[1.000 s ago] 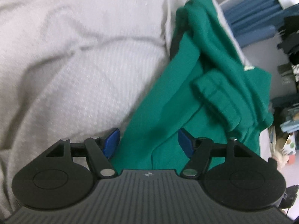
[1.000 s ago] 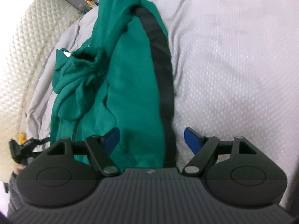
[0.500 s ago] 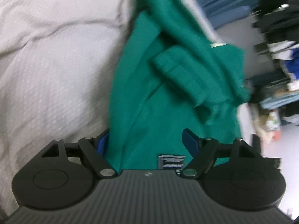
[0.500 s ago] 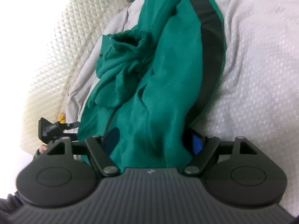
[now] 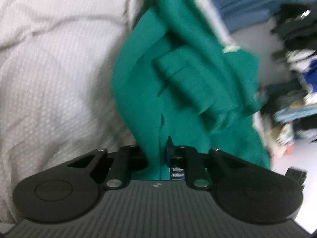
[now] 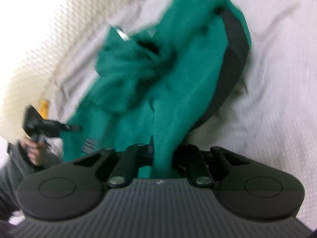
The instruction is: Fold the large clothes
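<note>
White bedding (image 5: 59, 75) bears one green garment (image 5: 178, 83); two grippers' jaws closing on it.

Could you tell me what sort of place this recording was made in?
Most likely a bedroom: the green garment lies on a white bedspread, a quilted headboard stands behind it, and piled clothes fill the background.

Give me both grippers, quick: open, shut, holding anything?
Left gripper: closing, pinching the green garment.
Right gripper: closing, pinching the same green garment.
</note>
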Tool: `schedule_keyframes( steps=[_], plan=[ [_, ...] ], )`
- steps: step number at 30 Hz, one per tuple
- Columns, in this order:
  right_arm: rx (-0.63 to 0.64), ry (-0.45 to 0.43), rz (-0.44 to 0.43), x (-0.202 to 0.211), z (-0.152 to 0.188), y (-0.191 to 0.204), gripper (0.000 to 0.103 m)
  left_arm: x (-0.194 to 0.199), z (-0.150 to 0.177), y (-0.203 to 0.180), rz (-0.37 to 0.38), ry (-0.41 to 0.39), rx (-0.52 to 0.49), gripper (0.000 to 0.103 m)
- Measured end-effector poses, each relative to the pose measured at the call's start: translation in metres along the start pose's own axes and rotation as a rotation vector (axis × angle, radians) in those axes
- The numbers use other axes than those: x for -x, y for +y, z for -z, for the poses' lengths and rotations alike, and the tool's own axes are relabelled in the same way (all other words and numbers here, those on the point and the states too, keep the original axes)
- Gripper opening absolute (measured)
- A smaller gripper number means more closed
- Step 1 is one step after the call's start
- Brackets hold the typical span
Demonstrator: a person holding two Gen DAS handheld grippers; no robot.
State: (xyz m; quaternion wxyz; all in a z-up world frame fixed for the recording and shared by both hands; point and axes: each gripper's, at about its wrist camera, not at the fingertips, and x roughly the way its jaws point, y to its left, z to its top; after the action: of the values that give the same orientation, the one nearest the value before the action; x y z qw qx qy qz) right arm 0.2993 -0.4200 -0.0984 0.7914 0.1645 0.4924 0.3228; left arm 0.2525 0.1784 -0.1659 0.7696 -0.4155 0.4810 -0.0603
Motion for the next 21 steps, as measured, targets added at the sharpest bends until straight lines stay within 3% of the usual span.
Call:
schedule_keyframes(
  steps=[4, 11, 18, 21],
  plan=[
    [0.031, -0.138, -0.022, 0.045, -0.006, 0.026, 0.008, 0.053, -0.004, -0.006, 0.117, -0.111, 0.006, 0.014],
    [0.001, -0.308, -0.067, 0.099, 0.016, 0.045, 0.008, 0.134, 0.013, -0.011, 0.216, -0.21, 0.005, 0.013],
    [-0.068, -0.406, -0.109, 0.15, 0.062, 0.063, 0.008, 0.21, 0.081, -0.005, 0.294, -0.223, 0.018, 0.013],
    [-0.095, -0.413, -0.116, 0.155, 0.084, 0.07, 0.008, 0.221, 0.113, 0.002, 0.296, -0.214, 0.025, 0.014]
  ],
)
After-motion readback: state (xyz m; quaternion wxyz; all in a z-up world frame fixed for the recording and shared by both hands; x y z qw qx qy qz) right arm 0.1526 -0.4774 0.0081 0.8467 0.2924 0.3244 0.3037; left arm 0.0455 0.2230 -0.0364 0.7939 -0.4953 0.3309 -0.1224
